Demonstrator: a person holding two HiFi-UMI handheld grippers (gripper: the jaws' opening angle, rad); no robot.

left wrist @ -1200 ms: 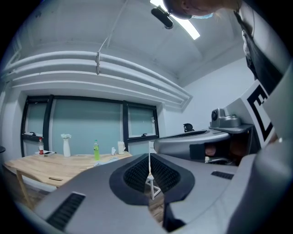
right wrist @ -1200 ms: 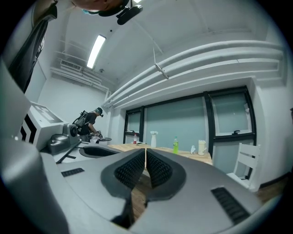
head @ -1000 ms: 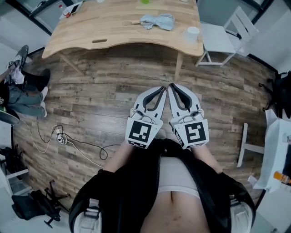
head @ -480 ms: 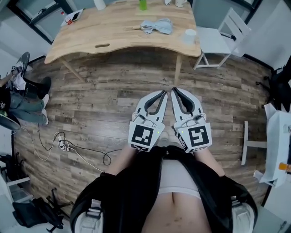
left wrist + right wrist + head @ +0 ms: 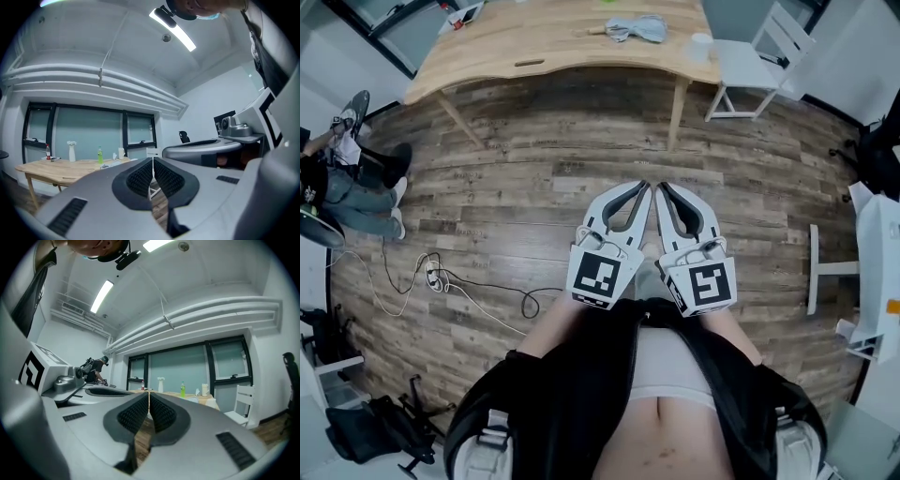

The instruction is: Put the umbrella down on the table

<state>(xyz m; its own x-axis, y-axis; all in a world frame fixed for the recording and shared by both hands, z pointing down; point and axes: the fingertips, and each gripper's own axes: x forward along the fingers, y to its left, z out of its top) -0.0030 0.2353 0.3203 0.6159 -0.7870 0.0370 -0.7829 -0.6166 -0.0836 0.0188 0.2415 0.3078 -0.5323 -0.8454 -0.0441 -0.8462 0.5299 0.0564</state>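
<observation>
The umbrella [image 5: 637, 28], folded, light blue with a wooden handle, lies on the light wooden table [image 5: 534, 42] at the top of the head view, far from both grippers. My left gripper [image 5: 643, 187] and right gripper [image 5: 663, 187] are held side by side close in front of the person's body, over the wood floor and pointing toward the table. Both are shut with nothing between the pads, as the left gripper view [image 5: 153, 160] and the right gripper view [image 5: 149, 395] show.
A white chair [image 5: 759, 66] stands at the table's right end and a white cup [image 5: 701, 42] sits near that corner. A seated person [image 5: 347, 178] is at the left. Cables and a power strip [image 5: 431, 277] lie on the floor. White furniture [image 5: 877, 272] stands at the right.
The table and umbrella have slid toward the top of the head view, so the person and both grippers have backed away from the table. Both grippers stayed shut and empty.
</observation>
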